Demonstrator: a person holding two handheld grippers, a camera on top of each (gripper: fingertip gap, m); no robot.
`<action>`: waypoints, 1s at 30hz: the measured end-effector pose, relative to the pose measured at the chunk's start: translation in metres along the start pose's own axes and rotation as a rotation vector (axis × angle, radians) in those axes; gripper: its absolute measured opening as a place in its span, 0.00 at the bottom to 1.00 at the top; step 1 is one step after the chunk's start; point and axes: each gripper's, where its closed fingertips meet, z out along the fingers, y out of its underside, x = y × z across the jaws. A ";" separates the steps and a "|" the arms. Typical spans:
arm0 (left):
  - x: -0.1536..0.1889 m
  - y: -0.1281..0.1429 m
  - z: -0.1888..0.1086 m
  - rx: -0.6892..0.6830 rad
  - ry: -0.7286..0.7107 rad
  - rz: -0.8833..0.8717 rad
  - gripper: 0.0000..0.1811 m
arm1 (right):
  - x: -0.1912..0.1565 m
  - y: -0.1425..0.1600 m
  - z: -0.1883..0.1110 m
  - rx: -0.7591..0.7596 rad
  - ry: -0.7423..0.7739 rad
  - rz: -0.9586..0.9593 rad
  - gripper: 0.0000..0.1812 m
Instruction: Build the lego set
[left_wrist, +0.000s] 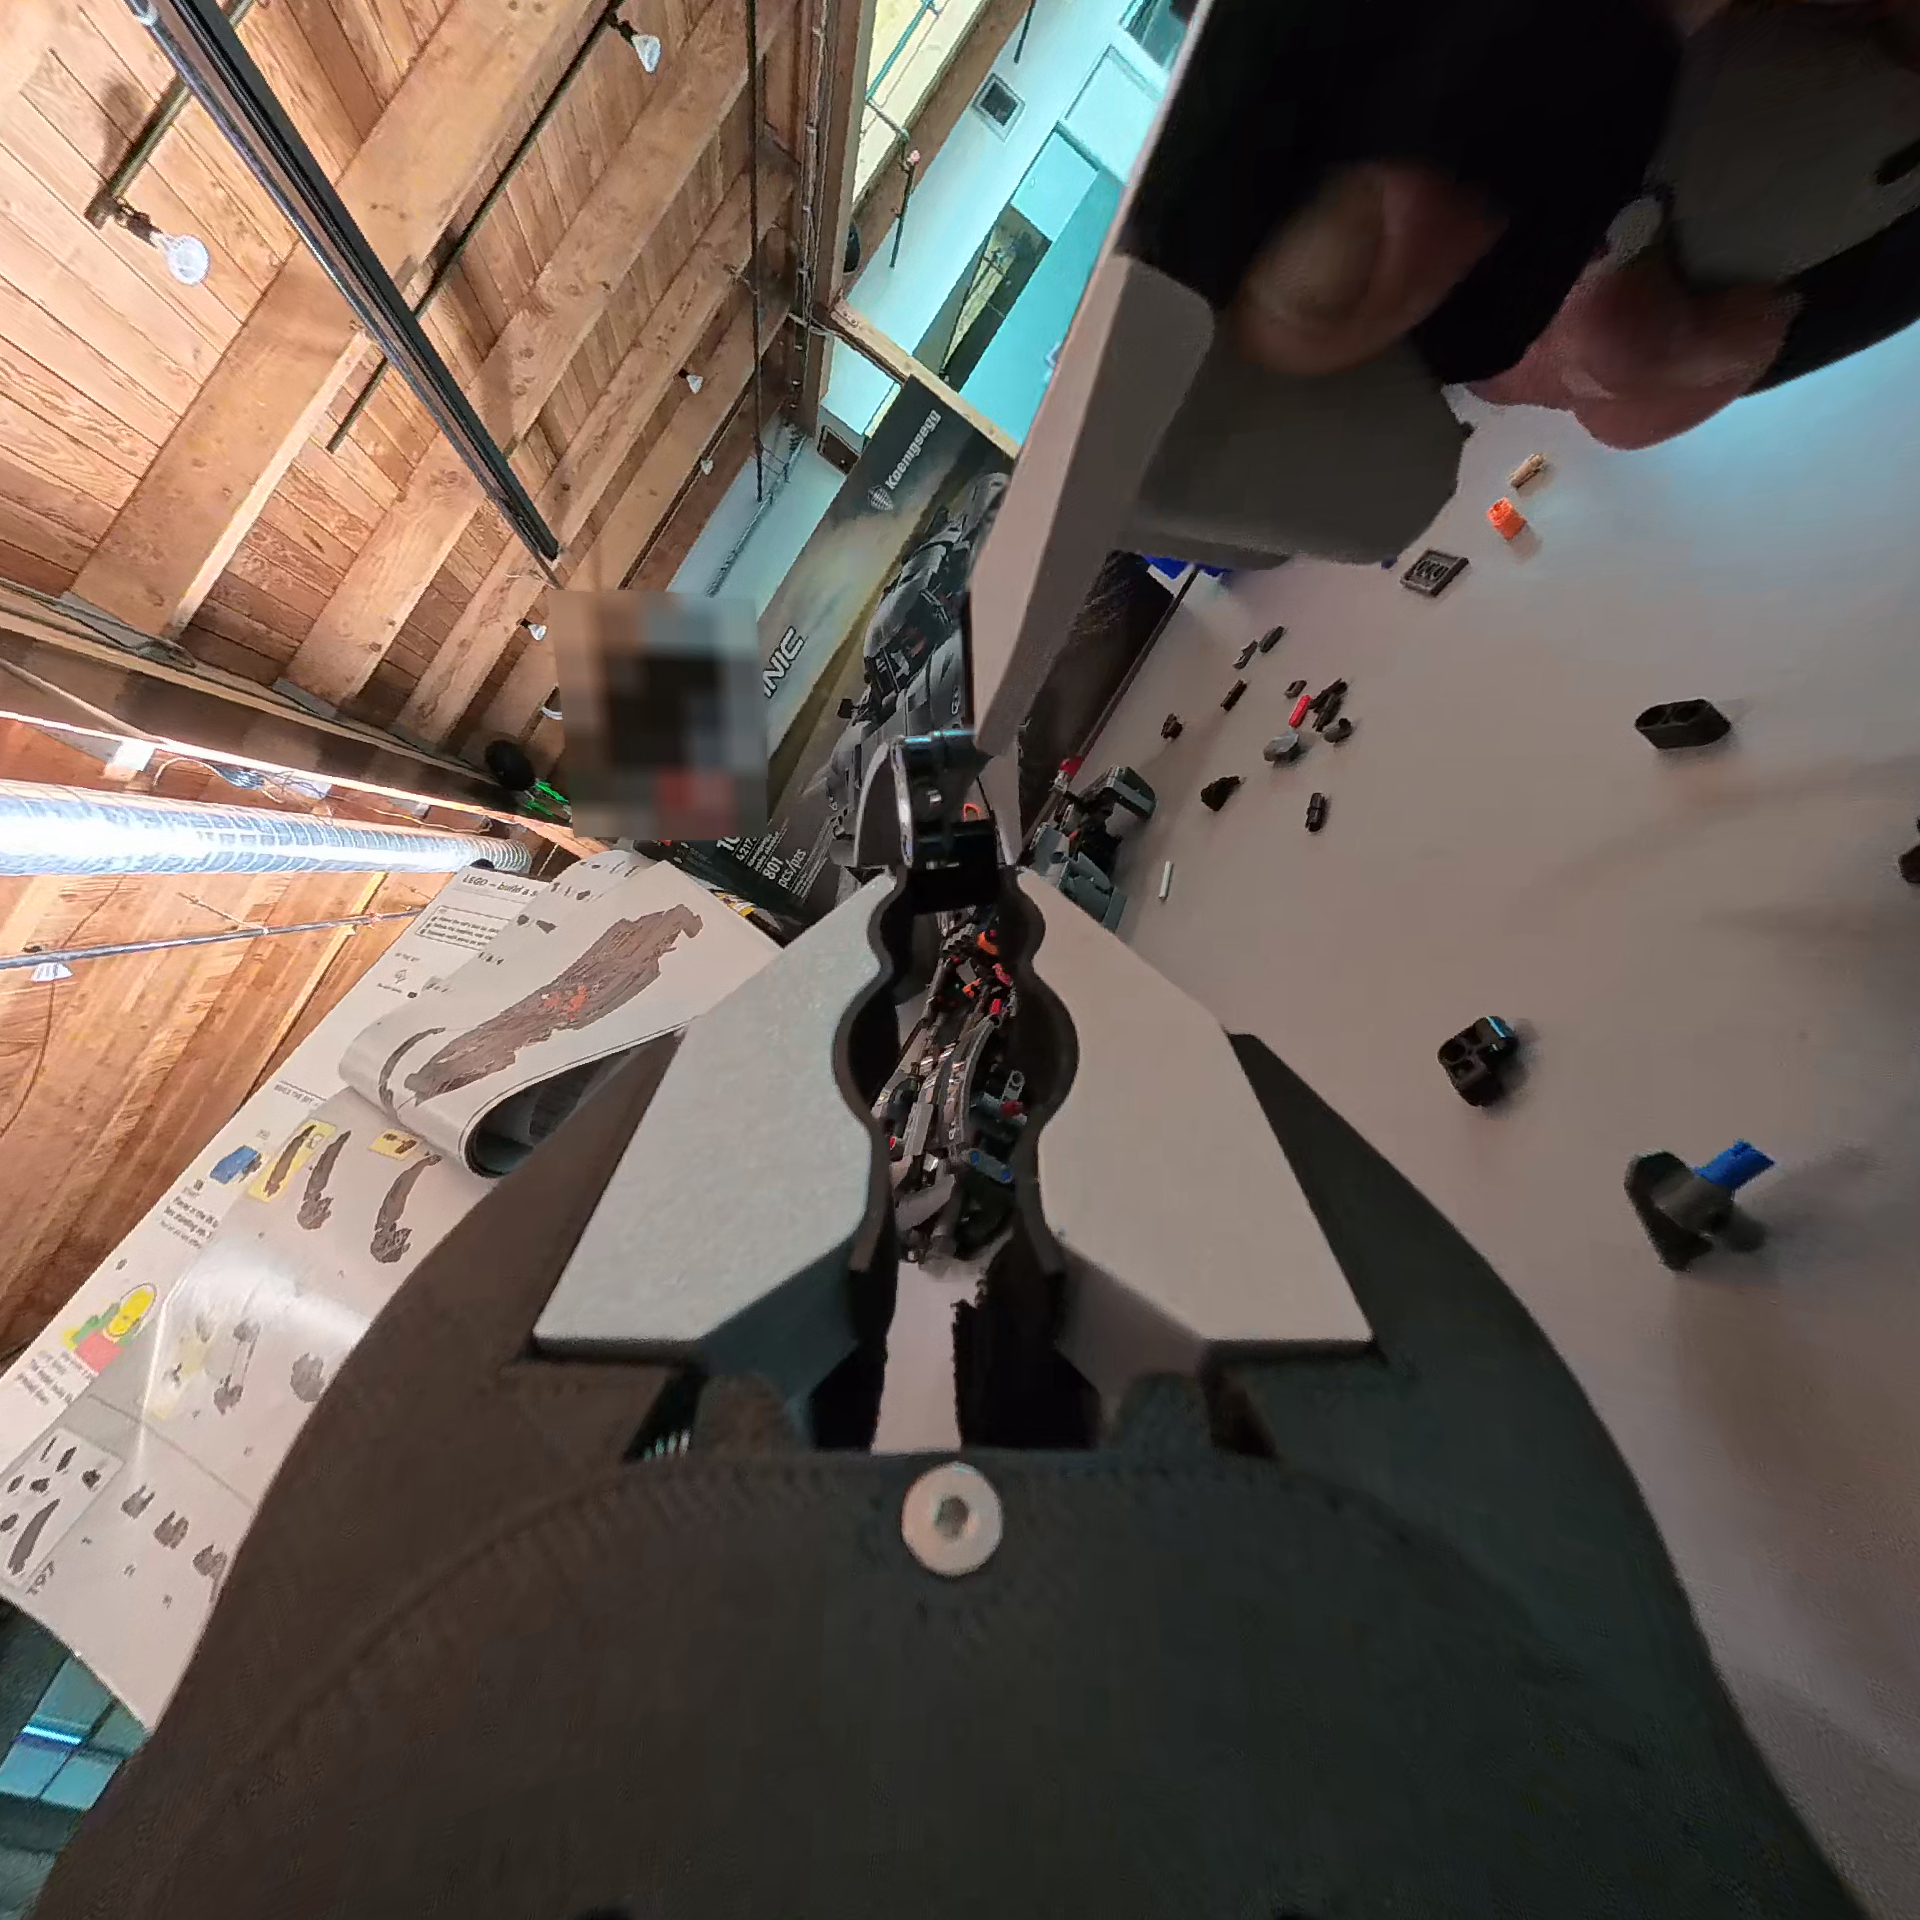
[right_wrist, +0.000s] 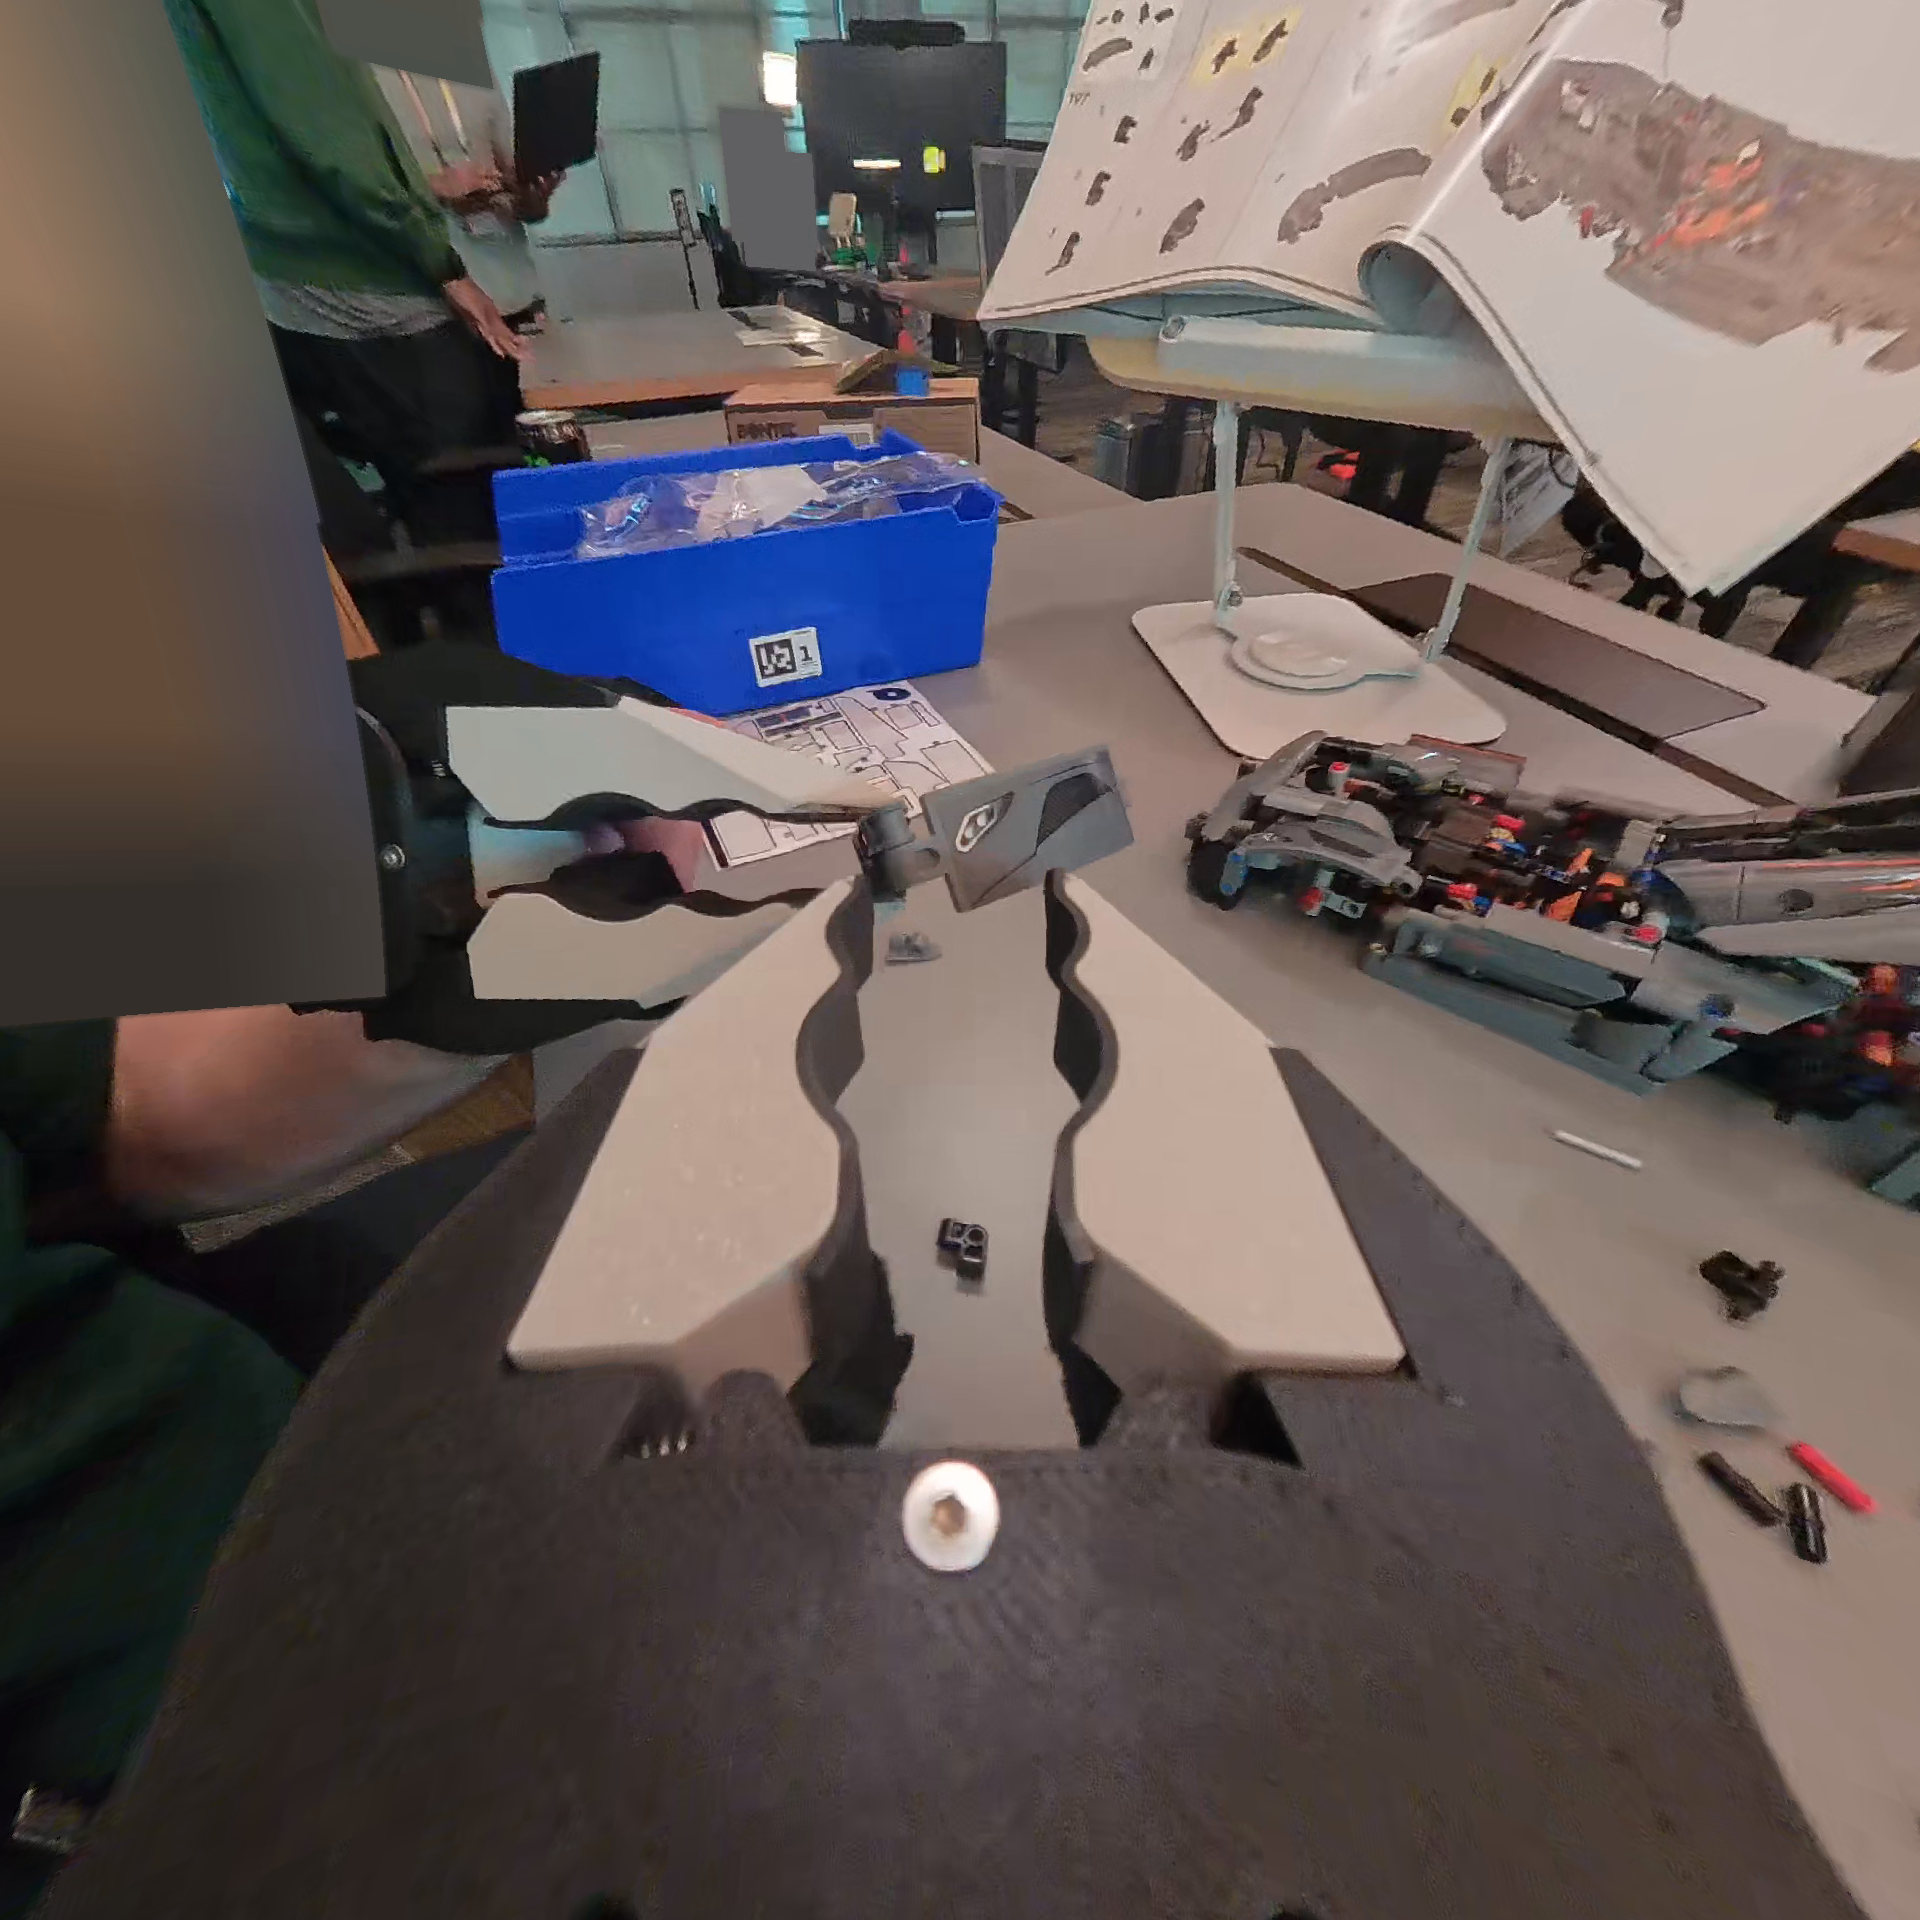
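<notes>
Right gripper (right_wrist: 951, 894), jaws wide, empty, above a small black connector (right_wrist: 964, 1244) on the grey table (right_wrist: 1351, 1195). Left gripper (right_wrist: 831, 847), jaws narrowed, pinches the grey panel piece (right_wrist: 1023, 826) by its black connector. Beyond: partly built car (right_wrist: 1507, 883), blue bin (right_wrist: 743, 582), instruction booklet (right_wrist: 1351, 135).

A deep blue plastic bin (right_wrist: 743, 613) stuffed with clear plastic bags sits at the far side of the grey tabletop (right_wrist: 1351, 1195), a brown cardboard box (right_wrist: 852, 416) just behind it. Beyond stands a person in a green top (right_wrist: 312, 187), under a wood-plank ceiling (left_wrist: 260, 416) with a silver ribbed duct (left_wrist: 239, 842).
</notes>
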 end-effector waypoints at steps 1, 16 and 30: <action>0.000 0.000 0.000 -0.001 -0.001 0.001 0.07 | 0.000 0.002 0.001 -0.010 0.001 -0.004 0.18; 0.004 -0.002 0.000 0.013 0.006 0.014 0.07 | 0.003 0.007 0.008 0.000 -0.024 0.075 0.13; 0.003 -0.005 0.000 0.051 0.053 -0.083 0.07 | 0.003 0.007 0.007 -0.008 -0.007 0.034 0.12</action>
